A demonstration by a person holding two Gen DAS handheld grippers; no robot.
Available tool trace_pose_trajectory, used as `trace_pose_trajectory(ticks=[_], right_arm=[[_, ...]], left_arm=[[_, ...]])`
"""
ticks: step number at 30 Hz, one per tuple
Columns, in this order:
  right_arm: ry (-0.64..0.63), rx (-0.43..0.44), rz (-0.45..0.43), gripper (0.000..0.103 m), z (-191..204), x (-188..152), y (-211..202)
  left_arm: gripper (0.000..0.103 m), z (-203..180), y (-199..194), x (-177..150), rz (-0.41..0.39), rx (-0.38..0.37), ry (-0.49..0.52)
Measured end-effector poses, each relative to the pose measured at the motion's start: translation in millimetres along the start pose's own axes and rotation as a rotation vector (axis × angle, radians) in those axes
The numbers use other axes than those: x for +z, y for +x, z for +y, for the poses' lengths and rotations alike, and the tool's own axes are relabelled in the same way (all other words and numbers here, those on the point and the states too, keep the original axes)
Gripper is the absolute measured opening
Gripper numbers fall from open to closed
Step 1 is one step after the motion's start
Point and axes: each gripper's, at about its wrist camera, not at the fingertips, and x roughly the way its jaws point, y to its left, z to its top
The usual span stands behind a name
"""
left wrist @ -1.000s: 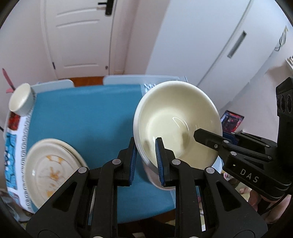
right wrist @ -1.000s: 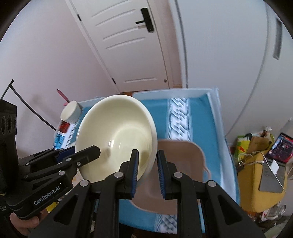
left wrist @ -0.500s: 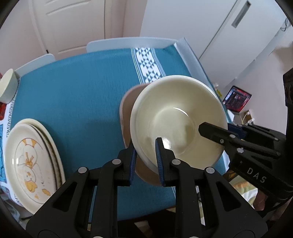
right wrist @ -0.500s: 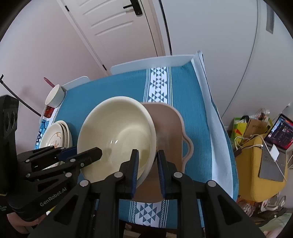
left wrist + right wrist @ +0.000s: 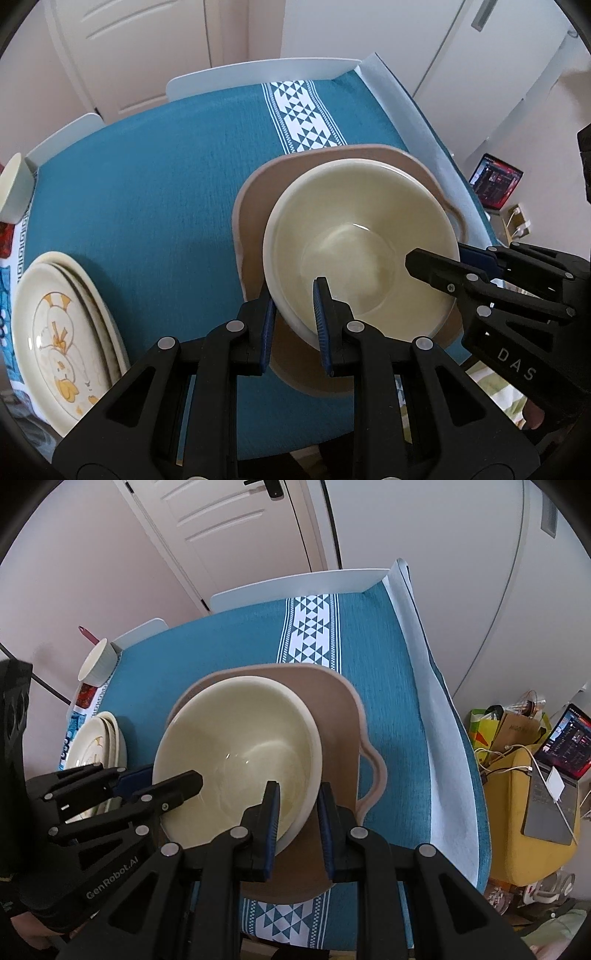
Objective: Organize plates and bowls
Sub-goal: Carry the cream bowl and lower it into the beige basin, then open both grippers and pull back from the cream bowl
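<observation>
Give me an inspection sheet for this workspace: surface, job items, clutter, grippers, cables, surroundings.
Surface: table under a teal cloth with white patterned band.
Job's things: cream bowl held over the tan handled dish; whether it rests in it cannot be told. Stack of duck-print plates at the left edge.
Clutter: small white cup at the far corner.
Grippers: left gripper and right gripper each clamp the bowl's rim, on opposite sides.
Cables: white cords on the yellow seat off the table.
Surroundings: white door, open laptop, bags on the floor.
</observation>
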Motion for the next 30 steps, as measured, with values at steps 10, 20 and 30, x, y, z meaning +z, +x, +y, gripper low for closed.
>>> trace_pose_trajectory(ticks=[10,20,30], right_arm=[[-0.017,-0.028,0.01,0.019,3.1,-3.2,5.1],[-0.033,-0.063,0.005,0.019,7.7,-1.8,1.9],[-0.027,-0.07,-0.045,0.019,7.4,6.5,-18.1]], left_arm=[[0.018,-4.2,1.3,-0.6,-0.019,0.045,0.05],[0.018,-3.7,1.2,-2.0,-0.023,0.043,0.048],[0.018,-2.4,-16.5,-1.6,-0.059,0.055,0.048]])
